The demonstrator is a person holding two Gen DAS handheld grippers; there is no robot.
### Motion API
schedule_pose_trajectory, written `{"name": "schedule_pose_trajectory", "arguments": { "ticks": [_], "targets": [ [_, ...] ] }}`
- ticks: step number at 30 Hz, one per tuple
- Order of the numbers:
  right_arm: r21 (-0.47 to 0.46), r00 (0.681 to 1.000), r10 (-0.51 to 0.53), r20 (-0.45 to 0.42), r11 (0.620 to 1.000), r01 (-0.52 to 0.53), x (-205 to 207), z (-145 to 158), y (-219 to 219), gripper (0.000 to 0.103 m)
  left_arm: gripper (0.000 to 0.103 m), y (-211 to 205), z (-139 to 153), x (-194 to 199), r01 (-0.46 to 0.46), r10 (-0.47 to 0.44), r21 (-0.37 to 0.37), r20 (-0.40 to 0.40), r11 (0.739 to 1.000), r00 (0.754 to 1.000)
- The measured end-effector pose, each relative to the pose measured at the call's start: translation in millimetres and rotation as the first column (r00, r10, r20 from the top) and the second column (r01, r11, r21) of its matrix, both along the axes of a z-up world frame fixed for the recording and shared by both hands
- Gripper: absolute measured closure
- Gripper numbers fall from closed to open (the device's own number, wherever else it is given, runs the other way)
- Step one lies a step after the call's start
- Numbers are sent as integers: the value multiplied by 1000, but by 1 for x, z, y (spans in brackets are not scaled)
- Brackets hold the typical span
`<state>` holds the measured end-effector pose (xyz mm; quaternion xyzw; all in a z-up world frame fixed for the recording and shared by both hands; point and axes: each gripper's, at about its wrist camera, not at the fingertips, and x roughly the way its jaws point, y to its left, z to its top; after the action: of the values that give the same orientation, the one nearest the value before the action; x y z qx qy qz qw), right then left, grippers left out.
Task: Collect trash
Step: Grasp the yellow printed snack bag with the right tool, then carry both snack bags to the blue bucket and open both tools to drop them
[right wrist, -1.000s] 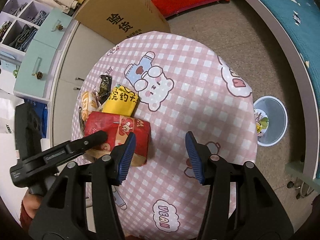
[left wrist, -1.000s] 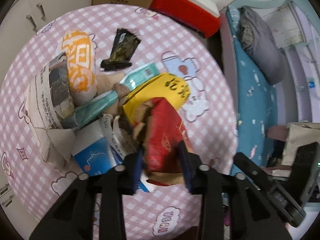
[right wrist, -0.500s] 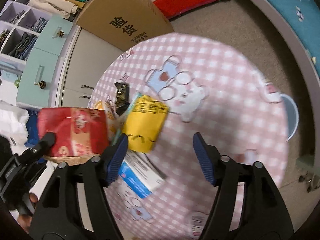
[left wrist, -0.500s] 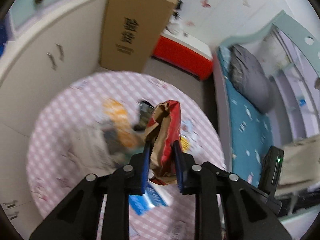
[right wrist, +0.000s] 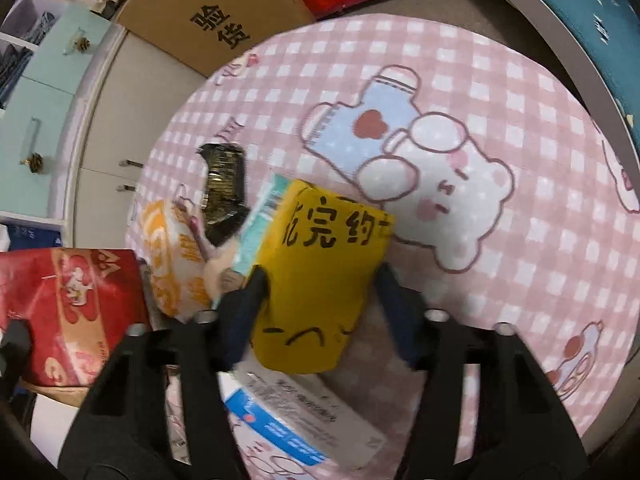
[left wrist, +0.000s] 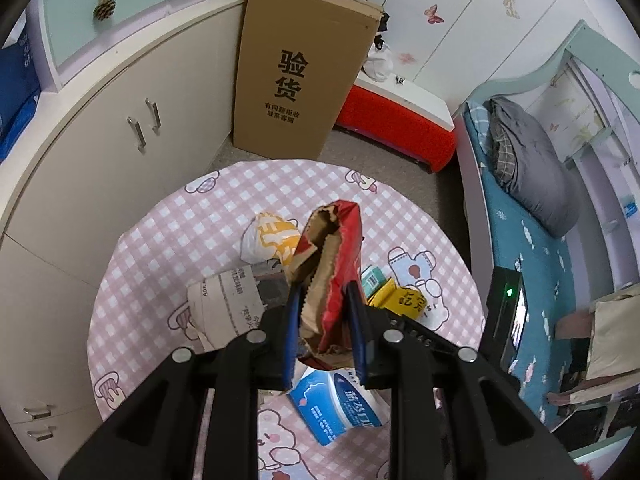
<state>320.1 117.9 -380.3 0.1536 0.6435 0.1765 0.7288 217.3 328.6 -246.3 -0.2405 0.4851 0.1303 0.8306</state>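
My left gripper [left wrist: 323, 292] is shut on a red and brown paper bag [left wrist: 336, 248] and holds it upright above the pink checked round table [left wrist: 180, 240]. The same bag [right wrist: 68, 304] shows at the left of the right wrist view. My right gripper [right wrist: 320, 276] is low over the trash pile. Its jaws are closing on a yellow packet [right wrist: 320, 248] with black writing, and the pads touch both of its edges. Around it lie an orange and white wrapper [right wrist: 172, 256], a black wrapper [right wrist: 222, 184], a teal box [right wrist: 260, 220] and a blue and white box [right wrist: 288, 420].
A printed paper sheet [left wrist: 228, 300] lies left of the pile. Beyond the table stand a tall cardboard box [left wrist: 296, 72], beige cabinets [left wrist: 100, 140] and a red chest [left wrist: 396, 120]. A bed with a blue cover [left wrist: 520, 240] runs along the right.
My left gripper has lifted the red bag off the pile, well above the table. My right gripper has moved left and down onto the yellow packet and narrowed around it.
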Motion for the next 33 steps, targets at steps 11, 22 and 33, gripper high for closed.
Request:
{"name": "schedule_pose_trajectory", "arguments": {
  "ticks": [11, 22, 33],
  "targets": [
    [82, 997, 24, 74, 996, -30, -7, 35, -86, 74, 82, -46, -1, 19, 37, -37, 0, -11, 999, 999],
    [108, 982, -57, 180, 993, 38, 3, 88, -246, 74, 82, -191, 15, 72, 188, -188, -24, 15, 982, 982],
    [79, 951, -201, 234, 979, 187, 0, 104, -419, 74, 81, -368, -7, 119, 385, -387, -85, -17, 919, 922]
  ]
}}
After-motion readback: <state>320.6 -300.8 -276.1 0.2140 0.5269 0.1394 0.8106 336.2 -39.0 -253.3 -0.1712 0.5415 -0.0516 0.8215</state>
